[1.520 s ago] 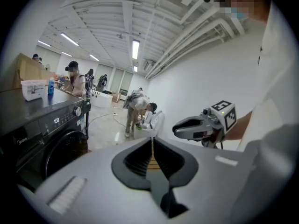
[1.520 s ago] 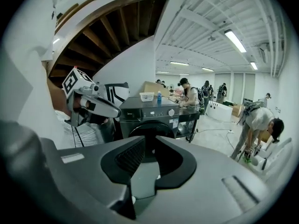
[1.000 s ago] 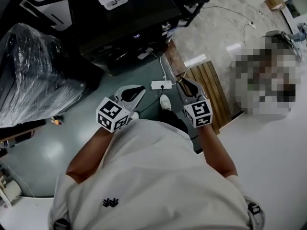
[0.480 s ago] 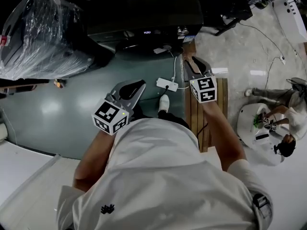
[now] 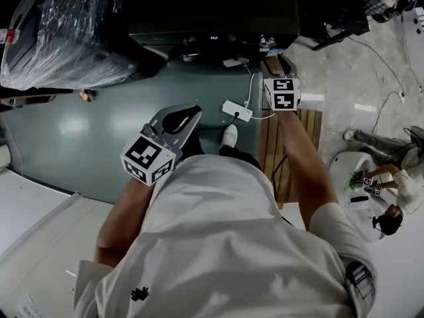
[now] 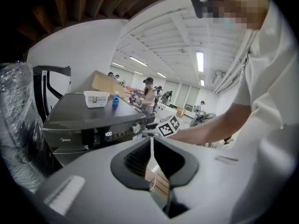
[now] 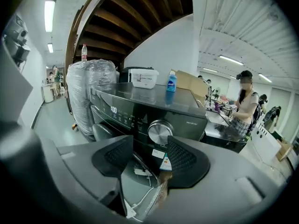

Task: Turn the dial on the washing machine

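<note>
The right gripper [image 7: 150, 148], jaws just spread and empty, faces the washer's [image 7: 135, 104] dial [image 7: 160, 132], rigid, smooth, probably slippery metal, best pinched across its rim; the left gripper's [image 6: 150, 148] jaws are pressed together.

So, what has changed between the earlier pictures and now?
The right tool reached forward, away from the person's body, toward the washing machine. Its jaws have just been opening and now stand apart just short of the dial, with nothing between them. Nothing was grasped or let go. The left tool stayed shut near the body and shifted only slightly.
</note>
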Demonstrator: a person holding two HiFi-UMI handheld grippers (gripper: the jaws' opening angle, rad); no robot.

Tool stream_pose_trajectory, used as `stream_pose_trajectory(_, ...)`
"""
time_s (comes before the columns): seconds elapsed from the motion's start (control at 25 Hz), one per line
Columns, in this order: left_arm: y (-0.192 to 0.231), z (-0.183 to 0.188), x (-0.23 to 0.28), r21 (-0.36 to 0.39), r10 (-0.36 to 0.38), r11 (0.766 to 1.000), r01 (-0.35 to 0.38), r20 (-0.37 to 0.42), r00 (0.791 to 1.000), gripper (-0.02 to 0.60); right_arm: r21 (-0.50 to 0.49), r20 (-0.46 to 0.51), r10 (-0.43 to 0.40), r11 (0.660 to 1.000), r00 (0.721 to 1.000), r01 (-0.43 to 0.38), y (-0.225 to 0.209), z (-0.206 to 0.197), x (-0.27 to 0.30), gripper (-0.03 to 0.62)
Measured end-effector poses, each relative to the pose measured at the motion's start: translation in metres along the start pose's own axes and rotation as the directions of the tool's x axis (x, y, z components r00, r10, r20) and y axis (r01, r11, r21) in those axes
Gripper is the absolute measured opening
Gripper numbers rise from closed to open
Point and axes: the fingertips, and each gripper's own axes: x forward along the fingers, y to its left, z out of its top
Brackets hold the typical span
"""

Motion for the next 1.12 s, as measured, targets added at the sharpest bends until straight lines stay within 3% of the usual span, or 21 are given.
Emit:
stream_pose_trajectory(0.12, 0.007, 0.001, 0.0, -0.001, 0.003, 1.0, -0.003, -0.005, 1.0, 0.058, 0.011, -0.02, -0.029, 1.0, 0.999, 0.029, -0.003, 0.002, 0.02, 0.231)
stream_pose_trajectory(0.76, 0.034, 0.007, -0.004, -0.014, 0.035, 0.999, -0.036, -0.012, 0.999, 0.058, 0.143, -0.06, -0.143, 0.978, 0.988, 0.15, -0.028, 0.003, 0.067, 0.25)
stream_pose_trajectory(0.96, 0.037, 0.006, -0.007, -0.017, 0.046, 0.999, -0.046, -0.013, 0.999, 0.058, 0.279, -0.03, -0.12, 0.952, 0.992, 0.123, -0.03, 0.001, 0.065, 0.25)
stream_pose_trajectory(1.12, 0.036, 0.004, -0.007, -0.025, 0.042, 0.999, -0.042, -0.018, 0.999, 0.058, 0.441, 0.023, -0.08, 0.895, 0.997, 0.062, -0.034, 0.0, 0.063, 0.251)
